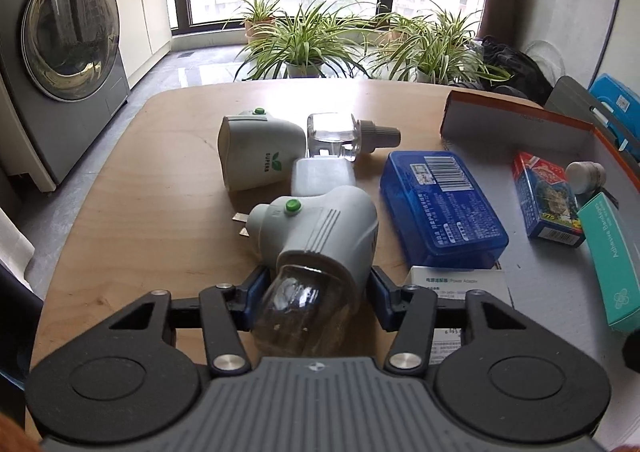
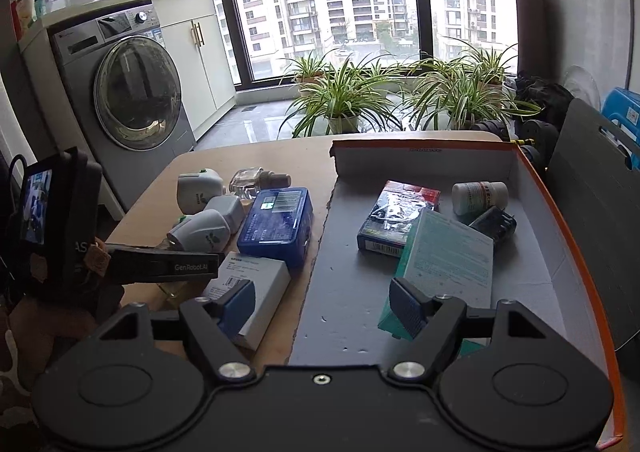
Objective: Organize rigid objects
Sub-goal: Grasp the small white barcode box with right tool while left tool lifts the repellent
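Between left gripper [image 1: 316, 292] pads: grey plastic plug-in vaporizer [image 1: 324, 236], rounded glass bottle, clamped.
Right gripper [image 2: 322, 310]: wide, empty.

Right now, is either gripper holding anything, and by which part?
The left gripper grips the plug-in vaporizer at its bottle end, pads on both sides. The right gripper is open and holds nothing.

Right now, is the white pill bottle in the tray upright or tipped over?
Tipped over. The pill bottle lies on its side on the tray floor, label facing up, beside the black charger.
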Demonstrator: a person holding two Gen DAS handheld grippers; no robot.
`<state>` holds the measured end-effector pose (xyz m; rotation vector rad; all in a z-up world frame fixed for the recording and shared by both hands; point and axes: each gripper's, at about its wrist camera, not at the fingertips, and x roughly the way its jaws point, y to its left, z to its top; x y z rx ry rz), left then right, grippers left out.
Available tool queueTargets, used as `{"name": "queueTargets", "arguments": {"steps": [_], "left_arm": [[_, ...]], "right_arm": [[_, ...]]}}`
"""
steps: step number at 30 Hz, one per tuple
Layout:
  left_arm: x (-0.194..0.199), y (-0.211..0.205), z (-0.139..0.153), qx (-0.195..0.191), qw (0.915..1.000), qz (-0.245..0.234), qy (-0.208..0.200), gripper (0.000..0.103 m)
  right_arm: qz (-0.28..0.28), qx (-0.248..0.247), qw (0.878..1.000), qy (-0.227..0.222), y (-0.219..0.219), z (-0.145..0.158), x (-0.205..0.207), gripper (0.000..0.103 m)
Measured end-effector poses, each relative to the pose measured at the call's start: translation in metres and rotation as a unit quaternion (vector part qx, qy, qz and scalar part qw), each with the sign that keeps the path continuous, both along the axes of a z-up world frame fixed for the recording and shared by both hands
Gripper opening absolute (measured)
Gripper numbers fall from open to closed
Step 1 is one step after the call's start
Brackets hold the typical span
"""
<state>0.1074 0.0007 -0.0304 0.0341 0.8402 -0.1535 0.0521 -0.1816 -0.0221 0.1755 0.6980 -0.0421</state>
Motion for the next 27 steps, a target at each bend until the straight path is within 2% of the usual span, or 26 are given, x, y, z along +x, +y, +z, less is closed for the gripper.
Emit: {"name": "queueTargets", "arguments": {"steps": [2, 5, 10, 15, 19, 24, 25, 27], "left_arm": [[-0.005, 0.005, 0.002, -0.008, 0.9999, 0.006, -0.002, 0.04], [-0.011, 0.018, 0.005, -0.04, 0.9991, 0.012, 0.001, 0.039], [-0.019, 0.033, 0.004, -0.059, 0.998, 0.02, 0.002, 0.038], [-0.033, 0.048, 0.01, -0.076, 0.9967, 0.026, -0.016, 0.038], [-0.042, 0.057, 0.017, -0.076, 0.9958, 0.034, -0.038, 0.038], [-0.045, 0.068, 0.022, -0.071, 0.9953, 0.044, -0.048, 0.039], [-0.046, 0.069, 0.022, -0.071, 0.9952, 0.047, -0.049, 0.039], [-0.048, 0.069, 0.024, -0.069, 0.9952, 0.047, -0.052, 0.039]], "right_arm": [[0.015, -0.001, 1.0, 0.005, 0.01, -0.002, 0.005, 0.088], [0.033, -0.001, 0.999, 0.018, 0.025, -0.008, 0.016, 0.088], [0.044, 0.009, 0.998, 0.04, 0.043, -0.019, 0.035, 0.088], [0.037, 0.011, 0.998, 0.053, 0.053, -0.029, 0.051, 0.088], [0.03, 0.005, 0.998, 0.06, 0.06, -0.034, 0.065, 0.088], [0.015, -0.03, 0.996, 0.086, 0.071, -0.049, 0.081, 0.087], [0.014, -0.03, 0.995, 0.09, 0.072, -0.052, 0.082, 0.077], [0.012, -0.044, 0.995, 0.086, 0.075, -0.052, 0.079, 0.071]]}}
